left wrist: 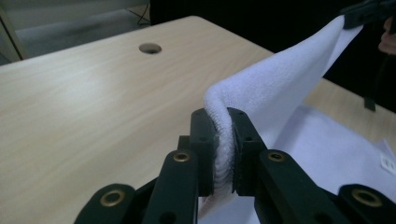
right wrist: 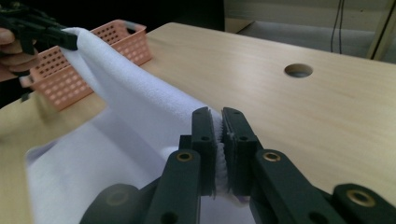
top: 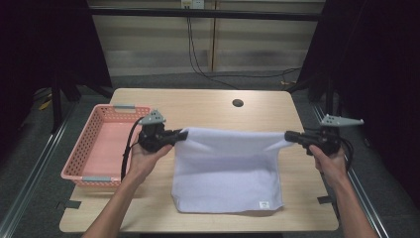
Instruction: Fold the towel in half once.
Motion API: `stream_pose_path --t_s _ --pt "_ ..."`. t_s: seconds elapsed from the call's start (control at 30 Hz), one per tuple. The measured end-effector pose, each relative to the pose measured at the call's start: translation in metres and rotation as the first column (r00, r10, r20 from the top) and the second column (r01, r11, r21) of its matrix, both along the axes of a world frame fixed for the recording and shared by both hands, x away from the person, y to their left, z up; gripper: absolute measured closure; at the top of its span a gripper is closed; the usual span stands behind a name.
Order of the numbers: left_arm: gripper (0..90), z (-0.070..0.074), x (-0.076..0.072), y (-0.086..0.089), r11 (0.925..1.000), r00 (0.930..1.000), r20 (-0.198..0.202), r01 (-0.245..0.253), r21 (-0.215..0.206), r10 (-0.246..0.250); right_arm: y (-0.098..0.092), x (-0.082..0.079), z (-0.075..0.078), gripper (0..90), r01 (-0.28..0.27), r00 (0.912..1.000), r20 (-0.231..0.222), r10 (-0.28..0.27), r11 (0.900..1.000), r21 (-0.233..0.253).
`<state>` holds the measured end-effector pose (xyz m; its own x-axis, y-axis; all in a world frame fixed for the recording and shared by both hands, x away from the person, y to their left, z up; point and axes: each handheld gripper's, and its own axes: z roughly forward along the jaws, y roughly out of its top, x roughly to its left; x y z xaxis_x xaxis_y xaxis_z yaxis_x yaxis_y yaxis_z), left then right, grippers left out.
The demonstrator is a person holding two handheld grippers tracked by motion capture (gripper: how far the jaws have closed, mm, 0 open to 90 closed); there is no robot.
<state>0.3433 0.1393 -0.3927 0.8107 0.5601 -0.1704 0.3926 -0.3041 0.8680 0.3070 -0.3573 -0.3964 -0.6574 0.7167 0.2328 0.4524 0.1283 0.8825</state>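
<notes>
High view: towel (top: 225,168) between grippers

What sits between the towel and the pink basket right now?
Nothing visible does. The towel hangs pinched between the left gripper and right gripper; the pink basket lies just beyond the left one, over bare table.

The white towel (top: 225,168) is a soft terry cloth with a small label at its near right corner. Its far edge is lifted off the table and stretched taut between its two far corners, sagging slightly in the middle. The left far corner is pinched in the left gripper (top: 184,134); the right far corner is pinched in the right gripper (top: 288,135). The near portion lies flat on the table, towards the near edge, right of centre.
</notes>
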Motion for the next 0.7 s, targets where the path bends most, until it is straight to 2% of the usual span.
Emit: stream_pose_path --t_s 0.07,0.13,0.23,0.3,0.37,0.4,0.43,0.47,0.5,0.53,0.57,0.63,0.7 --pt "82.1 -0.004 -0.016 0.000 0.9998 0.9998 -0.003 0.021 0.000 -0.021 -0.002 -0.020 -0.005 84.5 -0.010 1.0000 -0.001 0.010 1.000 0.001" --pt "81.9 -0.012 -0.034 0.000 0.9982 0.9987 -0.017 0.048 0.036 -0.047 -0.001 -0.039 -0.011 84.2 -0.024 0.9996 -0.013 0.024 0.999 -0.021" --pt "80.7 -0.031 -0.050 0.004 0.9962 0.9964 -0.068 0.055 0.068 -0.051 0.002 -0.067 -0.028 82.3 -0.058 0.9971 -0.053 0.055 0.997 -0.047" --pt "79.5 -0.047 -0.061 0.007 0.9922 0.9918 -0.109 0.077 0.099 -0.066 0.005 -0.084 -0.042 78.0 -0.079 0.9926 -0.096 0.074 0.996 -0.051" --pt "74.0 -0.060 -0.074 0.010 0.9858 0.9844 -0.152 0.109 0.128 -0.089 0.011 -0.100 -0.057 70.3 -0.105 0.9859 -0.139 0.093 0.991 -0.084" --pt "67.9 -0.062 -0.078 0.012 0.9833 0.9810 -0.164 0.126 0.131 -0.104 0.014 -0.109 -0.063 66.5 -0.126 0.9803 -0.166 0.107 0.986 -0.107" --pt "64.5 -0.065 -0.084 0.014 0.9807 0.9755 -0.178 0.153 0.122 -0.130 0.016 -0.114 -0.065 63.2 -0.130 0.9774 -0.180 0.110 0.986 -0.101" --pt "62.7 -0.065 -0.089 0.018 0.9788 0.9730 -0.176 0.171 0.113 -0.149 0.017 -0.121 -0.066 61.7 -0.130 0.9775 -0.180 0.110 0.986 -0.104" --pt "59.8 -0.064 -0.092 0.023 0.9773 0.9690 -0.177 0.191 0.091 -0.173 0.018 -0.128 -0.063 59.8 -0.119 0.9808 -0.166 0.101 0.988 -0.098" --pt "56.7 -0.062 -0.093 0.026 0.9793 0.9698 -0.172 0.188 0.075 -0.173 0.018 -0.133 -0.059 57.5 -0.101 0.9851 -0.148 0.088 0.991 -0.088" --pt "54.4 -0.059 -0.090 0.029 0.9813 0.9742 -0.161 0.173 0.083 -0.159 0.019 -0.136 -0.055 56.9 -0.085 0.9888 -0.130 0.072 0.992 -0.095" --pt "55.4 -0.058 -0.078 0.025 0.9882 0.9789 -0.166 0.134 0.075 -0.120 0.029 -0.137 -0.049 54.7 -0.075 0.9917 -0.111 0.065 0.993 -0.093" --pt "57.4 -0.060 -0.068 0.016 0.9849 0.9757 -0.158 0.163 0.058 -0.152 0.045 -0.130 -0.048 53.8 -0.076 0.9935 -0.090 0.070 0.995 -0.066"
